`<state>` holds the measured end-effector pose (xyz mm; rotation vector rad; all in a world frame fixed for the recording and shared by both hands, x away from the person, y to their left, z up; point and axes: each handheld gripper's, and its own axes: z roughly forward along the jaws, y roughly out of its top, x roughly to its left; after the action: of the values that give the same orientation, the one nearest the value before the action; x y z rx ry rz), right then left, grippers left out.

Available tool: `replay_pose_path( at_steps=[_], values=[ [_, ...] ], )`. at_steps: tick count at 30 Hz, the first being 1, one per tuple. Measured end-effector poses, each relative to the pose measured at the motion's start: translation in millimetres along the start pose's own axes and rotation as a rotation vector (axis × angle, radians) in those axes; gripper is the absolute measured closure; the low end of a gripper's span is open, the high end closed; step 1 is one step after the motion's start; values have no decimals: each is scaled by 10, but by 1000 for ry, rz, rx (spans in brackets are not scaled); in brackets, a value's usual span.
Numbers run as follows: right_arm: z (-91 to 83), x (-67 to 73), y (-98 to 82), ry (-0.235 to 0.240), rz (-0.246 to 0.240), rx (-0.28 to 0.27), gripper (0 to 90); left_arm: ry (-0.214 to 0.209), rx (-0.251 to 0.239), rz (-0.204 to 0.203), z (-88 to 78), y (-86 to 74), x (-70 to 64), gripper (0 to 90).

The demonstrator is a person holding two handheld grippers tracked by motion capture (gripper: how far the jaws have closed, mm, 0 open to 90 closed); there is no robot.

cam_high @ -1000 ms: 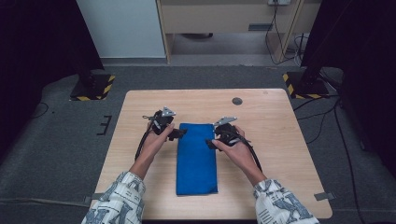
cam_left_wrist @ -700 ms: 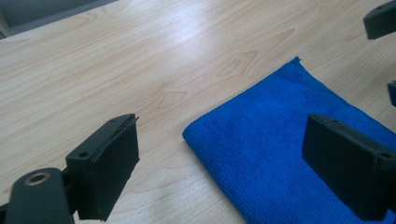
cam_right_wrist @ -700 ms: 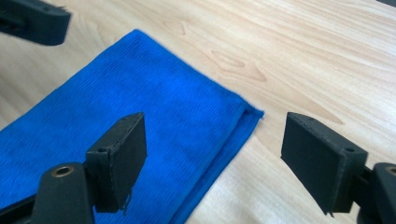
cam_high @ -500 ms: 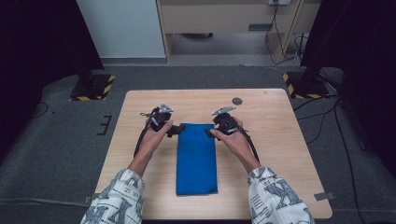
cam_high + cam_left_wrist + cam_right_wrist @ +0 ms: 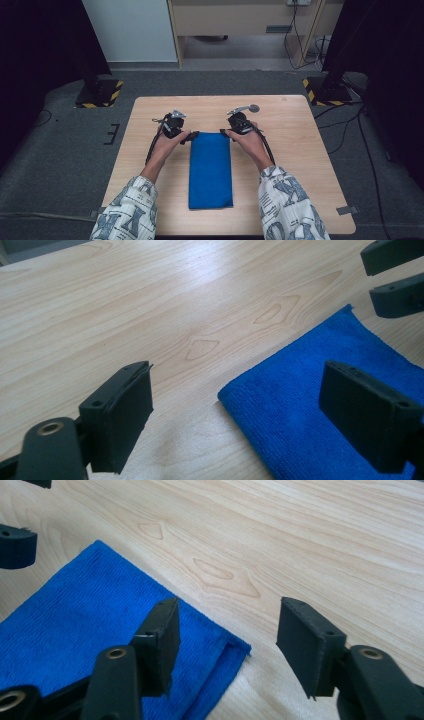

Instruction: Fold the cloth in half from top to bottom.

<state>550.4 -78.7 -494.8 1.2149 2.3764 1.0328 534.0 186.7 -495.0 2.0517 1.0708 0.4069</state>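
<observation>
Folded blue terry cloth (image 5: 210,170), rectangular, pale wood-grain table (image 5: 300,150)

We look down from above the near edge of the worktop (image 5: 300,125); both tool cameras, close and low, share the blue cloth's (image 5: 210,170) far end.

blue cloth (image 5: 320,405) cut off, near end

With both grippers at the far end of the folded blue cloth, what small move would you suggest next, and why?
Probably close the right gripper on the far right corner of the blue cloth. Its jaws have just been closing and straddle that corner without pressing it. The left gripper stands open around the other far corner.
</observation>
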Motion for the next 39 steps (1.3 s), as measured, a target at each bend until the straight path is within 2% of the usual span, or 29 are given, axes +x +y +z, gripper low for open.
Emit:
replay_pose_path(
  at_steps=[1, 2, 3, 11, 12, 15, 20, 22, 24, 28, 32, 38, 39],
  values=[
    [21, -13, 12, 1, 7, -3, 506, 3, -2, -8, 1, -2, 8, 148],
    [23, -16, 11, 7, 17, -3, 534, 5, 2, -16, 4, -6, 11, 157],
    [23, -16, 11, 7, 17, -3, 534, 14, 19, -13, 1, -13, 14, 157],
    [24, 5, 0, -14, 2, 0, 680, 20, 26, -3, -12, -45, 7, 278],
    [39, 5, -5, -10, 16, 0, 686, 16, 25, -5, -3, -48, 5, 290],
    [116, 6, -44, -10, 26, 28, 670, 16, 29, 7, 46, -63, -5, 305],
    [219, -3, -92, -25, 46, 51, 502, 22, 38, -9, 127, -102, 16, 276],
    [224, -8, -96, -29, 65, 47, 443, 21, 47, -6, 147, -112, 18, 264],
    [238, -14, -100, -37, 64, 52, 399, 28, 50, -4, 164, -122, 16, 262],
    [260, -31, -138, -34, 80, 57, 381, 32, 60, -5, 192, -139, 6, 257],
    [274, -34, -170, -16, 88, 37, 386, 34, 62, -10, 219, -154, 4, 263],
    [285, 55, -170, -10, 40, 37, 473, 35, 97, -10, 280, -196, -4, 307],
    [286, 71, -168, -13, 31, 36, 512, 38, 91, -2, 287, -205, -18, 325]
  ],
)
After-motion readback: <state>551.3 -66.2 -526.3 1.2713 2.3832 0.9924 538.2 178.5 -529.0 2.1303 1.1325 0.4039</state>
